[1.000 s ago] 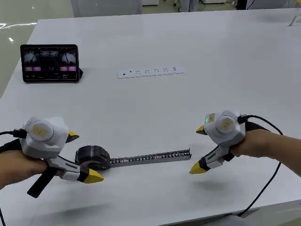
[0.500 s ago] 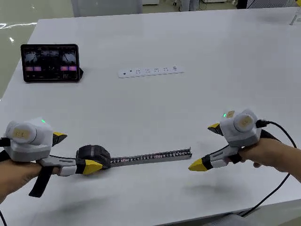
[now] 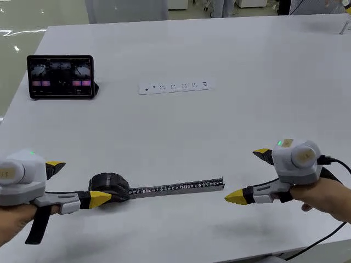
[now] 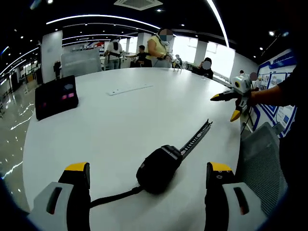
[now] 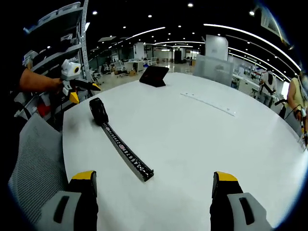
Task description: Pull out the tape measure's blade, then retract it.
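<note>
Tape measure (image 3: 108, 187): one, blade (image 3: 175, 188) extended

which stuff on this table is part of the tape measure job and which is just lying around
Job: tape measure case, its pulled-out blade, left gripper, right gripper, both with jaws open.
Lying about: tablet, white power strip.
</note>
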Demonstrator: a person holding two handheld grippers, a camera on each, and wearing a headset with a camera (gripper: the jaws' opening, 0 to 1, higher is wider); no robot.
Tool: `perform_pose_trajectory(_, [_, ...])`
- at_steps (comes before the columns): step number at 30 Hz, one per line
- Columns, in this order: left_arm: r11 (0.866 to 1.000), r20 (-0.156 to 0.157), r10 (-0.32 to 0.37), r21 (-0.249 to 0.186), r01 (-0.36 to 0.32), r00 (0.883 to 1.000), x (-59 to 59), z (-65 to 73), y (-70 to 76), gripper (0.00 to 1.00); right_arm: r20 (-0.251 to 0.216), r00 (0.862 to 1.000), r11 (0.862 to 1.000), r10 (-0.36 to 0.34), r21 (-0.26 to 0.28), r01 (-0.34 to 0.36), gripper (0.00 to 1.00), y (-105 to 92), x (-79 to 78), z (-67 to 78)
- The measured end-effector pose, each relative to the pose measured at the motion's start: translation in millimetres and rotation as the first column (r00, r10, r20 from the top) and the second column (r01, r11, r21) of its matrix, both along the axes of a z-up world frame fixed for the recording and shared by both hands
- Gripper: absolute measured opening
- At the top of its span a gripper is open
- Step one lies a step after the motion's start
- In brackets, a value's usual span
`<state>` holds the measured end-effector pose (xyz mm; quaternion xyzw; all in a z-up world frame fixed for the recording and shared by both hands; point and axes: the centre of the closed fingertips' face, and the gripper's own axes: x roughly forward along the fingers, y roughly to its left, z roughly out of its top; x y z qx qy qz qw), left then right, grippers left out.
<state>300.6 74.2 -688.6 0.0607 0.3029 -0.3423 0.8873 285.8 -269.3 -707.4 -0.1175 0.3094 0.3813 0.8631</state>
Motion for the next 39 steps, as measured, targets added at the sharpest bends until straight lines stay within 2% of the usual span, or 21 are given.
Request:
perform_pose_trajectory(5, [1.0,0.016,0.028,-0.003,-0.028,0.999,-7.7,-0.7,9.0,0.99,0.014,1.0,1.0,-0.025,0.018,0.025,0.99,-6.4,-10.2,6.8])
perform_pose_trajectory(8, [0.998,0.005,0.047,-0.048,-0.046,0.999,-12.5,0.5,12.0,0.99,0.016,0.999,0.999,-0.035,0.014,0.035,0.99,-16.1,-16.2,6.0])
perform_pose_trajectory(11, [0.998,0.018,0.053,-0.041,-0.053,0.998,-17.3,1.0,17.5,0.99,0.02,0.999,0.999,-0.039,0.016,0.039,0.99,-23.4,-23.2,5.7])
perform_pose_trajectory(13, [0.996,0.02,0.063,-0.058,-0.061,0.998,-20.8,3.1,19.7,0.99,0.029,0.999,0.999,-0.042,0.009,0.042,0.99,-26.2,-29.9,6.4])
perform_pose_trajectory(19, [0.998,0.031,0.055,-0.032,-0.054,0.998,-32.3,2.8,25.1,0.99,0.018,0.997,0.997,-0.077,-0.006,0.077,0.99,-44.4,-45.6,2.9])
perform_pose_trajectory(25, [0.998,0.02,0.051,-0.044,-0.05,0.998,-45.1,-1.0,30.1,0.99,0.015,0.991,0.991,-0.131,-0.005,0.131,0.99,-60.0,-57.7,2.5])
perform_pose_trajectory(27, [0.998,0.015,0.053,-0.027,-0.053,0.998,-49.3,-3.8,35.8,0.99,0.01,0.99,0.99,-0.141,-0.002,0.141,0.99,-63.8,-62.3,1.0])
perform_pose_trajectory(29, [0.997,0.007,0.069,-0.042,-0.069,0.998,-51.9,-3.3,41.5,0.99,0.015,0.989,0.989,-0.148,-0.012,0.148,0.99,-68.3,-67.2,-1.2])
perform_pose_trajectory(32, [0.996,0.003,0.084,-0.029,-0.084,0.996,-55.9,-7.0,47.7,0.99,0.008,0.987,0.987,-0.161,-0.008,0.161,0.99,-74.3,-73.7,-2.7])
perform_pose_trajectory(36, [0.997,-0.01,0.075,-0.028,-0.075,0.997,-63.3,-10.9,46.1,0.99,-0.001,0.983,0.983,-0.184,-0.004,0.184,0.99,-82.3,-80.5,-2.0])
perform_pose_trajectory(39, [0.997,-0.006,0.067,-0.025,-0.067,0.998,-64.8,-10.3,46.0,0.99,-0.002,0.98,0.98,-0.197,-0.004,0.197,0.99,-87.5,-84.8,-1.4])
